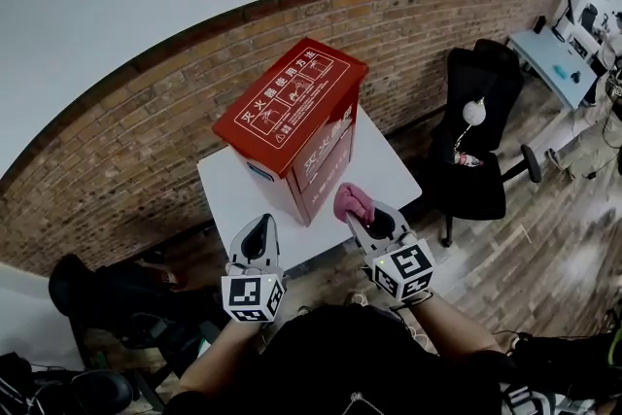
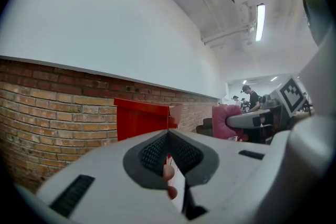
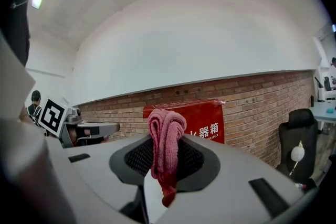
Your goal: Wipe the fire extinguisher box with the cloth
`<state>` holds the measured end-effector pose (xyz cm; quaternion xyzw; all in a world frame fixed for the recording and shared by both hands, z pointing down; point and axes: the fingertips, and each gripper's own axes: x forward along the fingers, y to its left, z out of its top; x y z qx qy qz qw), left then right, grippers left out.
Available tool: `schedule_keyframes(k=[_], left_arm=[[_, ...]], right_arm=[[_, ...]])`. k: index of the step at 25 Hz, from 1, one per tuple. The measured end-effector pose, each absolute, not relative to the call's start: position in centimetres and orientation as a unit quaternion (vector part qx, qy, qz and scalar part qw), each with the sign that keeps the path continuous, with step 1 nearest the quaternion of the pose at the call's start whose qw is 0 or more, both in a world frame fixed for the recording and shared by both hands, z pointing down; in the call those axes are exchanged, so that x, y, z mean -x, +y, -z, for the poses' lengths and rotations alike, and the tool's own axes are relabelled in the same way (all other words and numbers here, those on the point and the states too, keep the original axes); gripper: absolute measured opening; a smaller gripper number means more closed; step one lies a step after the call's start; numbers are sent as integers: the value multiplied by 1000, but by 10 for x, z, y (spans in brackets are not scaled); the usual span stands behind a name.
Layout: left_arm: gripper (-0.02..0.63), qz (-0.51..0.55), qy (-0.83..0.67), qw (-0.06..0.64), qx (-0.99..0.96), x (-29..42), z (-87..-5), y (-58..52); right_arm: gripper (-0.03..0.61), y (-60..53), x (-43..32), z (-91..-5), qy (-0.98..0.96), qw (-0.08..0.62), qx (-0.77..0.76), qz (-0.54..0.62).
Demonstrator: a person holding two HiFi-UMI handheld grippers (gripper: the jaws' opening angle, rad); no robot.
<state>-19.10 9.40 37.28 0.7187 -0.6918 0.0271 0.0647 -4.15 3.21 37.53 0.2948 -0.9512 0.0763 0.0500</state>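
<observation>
A red fire extinguisher box (image 1: 296,117) with white print on its lid stands on a small white table (image 1: 233,194); it also shows in the left gripper view (image 2: 139,120) and the right gripper view (image 3: 202,120). My right gripper (image 1: 358,209) is shut on a folded pink cloth (image 1: 352,201), held just in front of the box's near right side, apart from it. The cloth (image 3: 165,136) sticks up between the jaws. My left gripper (image 1: 259,230) is shut and holds nothing, at the table's front edge left of the box.
A brick wall (image 1: 117,151) curves behind the table. A black office chair (image 1: 476,141) stands to the right on the wooden floor, with a desk (image 1: 554,63) farther right. Dark bags (image 1: 107,306) lie on the floor at the left.
</observation>
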Motion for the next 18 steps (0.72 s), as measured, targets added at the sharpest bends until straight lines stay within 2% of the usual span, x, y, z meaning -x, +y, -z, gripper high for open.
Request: schedule_keyframes(k=[18], left_arm=[[28, -20, -681, 67, -729, 190, -376, 120]], right_arm=[[106, 64, 53, -376, -951, 59, -296, -59]])
